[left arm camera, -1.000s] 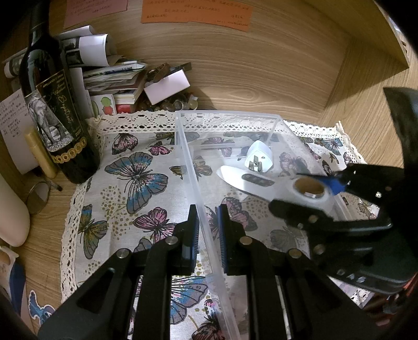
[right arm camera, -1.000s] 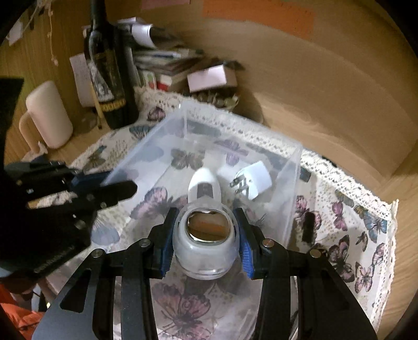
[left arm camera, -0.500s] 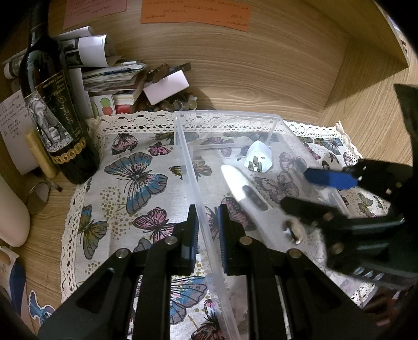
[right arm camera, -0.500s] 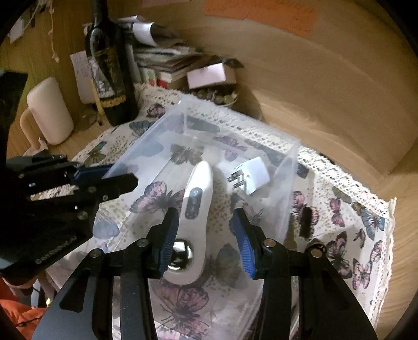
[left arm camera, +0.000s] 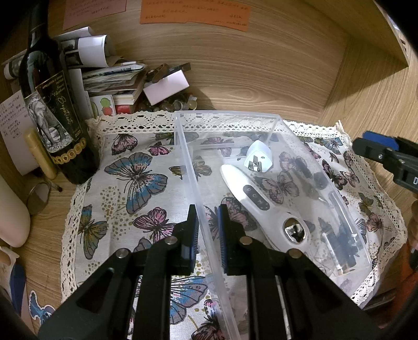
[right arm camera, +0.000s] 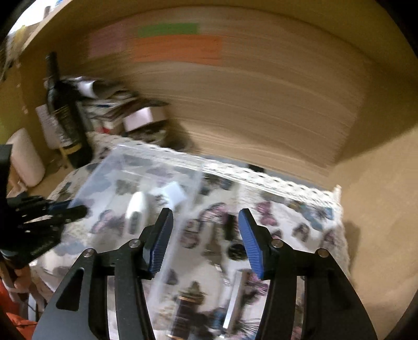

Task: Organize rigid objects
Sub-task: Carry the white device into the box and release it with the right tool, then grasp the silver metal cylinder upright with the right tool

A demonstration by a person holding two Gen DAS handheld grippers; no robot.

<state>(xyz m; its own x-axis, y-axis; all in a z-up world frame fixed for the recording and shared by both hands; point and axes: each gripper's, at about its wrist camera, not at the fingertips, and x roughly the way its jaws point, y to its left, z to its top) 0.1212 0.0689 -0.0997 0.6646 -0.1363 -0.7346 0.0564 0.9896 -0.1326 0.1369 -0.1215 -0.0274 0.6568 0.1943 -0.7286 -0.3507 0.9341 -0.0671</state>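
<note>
The right tool (right arm camera: 205, 239), released and opening, has left the bin (left arm camera: 274, 123); left tool (left arm camera: 207, 230) clamps its wall.

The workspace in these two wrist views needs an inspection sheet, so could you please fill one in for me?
Surface: wooden desk under a lace-edged butterfly cloth.
Job's things: clear plastic bin on the cloth; inside lie a white plug adapter and a white handheld device, beside small dark items.
Clutter: wine bottle, stacked papers and booklets, orange note on the back panel.
Grippers: left claw shut on the bin's near wall; right claw empty, jaws opening, off the bin's right side.
Cables: nothing seen.
Surroundings: wooden back and side panels; the right wrist view is motion-blurred.
</note>
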